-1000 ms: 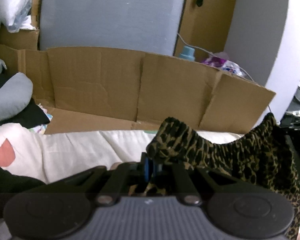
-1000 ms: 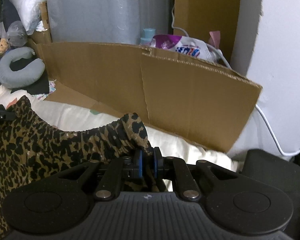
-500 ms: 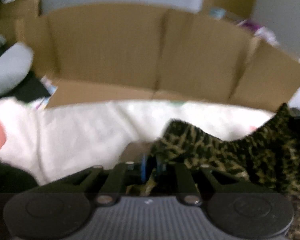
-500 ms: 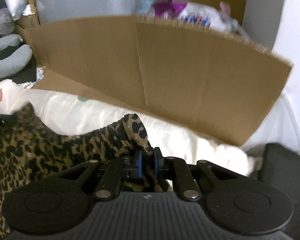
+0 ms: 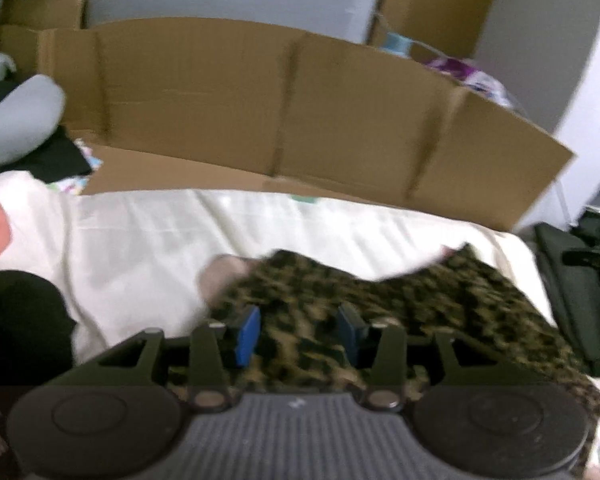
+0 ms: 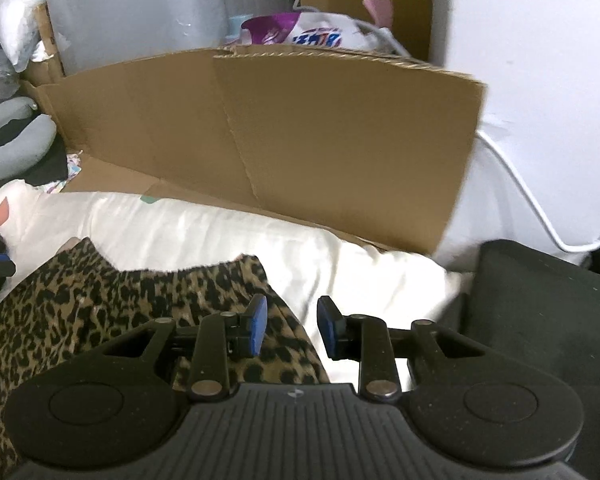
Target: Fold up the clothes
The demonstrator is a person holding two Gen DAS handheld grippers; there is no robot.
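I've just let both sets of jaws open: left gripper (image 5: pixel 298 330) and right gripper (image 6: pixel 287 327) hold nothing. The leopard-print garment (image 6: pixel 100 312) lies on the white bedsheet (image 6: pixel 204 228) near its right edge; more folding probably remains.

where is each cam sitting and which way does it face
Left wrist: sits on the left hand-held gripper, angled down at the leopard-print garment on the white bedding; its own open blue-padded fingers show.
Right wrist: sits on the right hand-held gripper, angled down at the garment's right edge; its own open fingers show.
Shared: garment, bedding, cardboard sheet, grey neck pillow.
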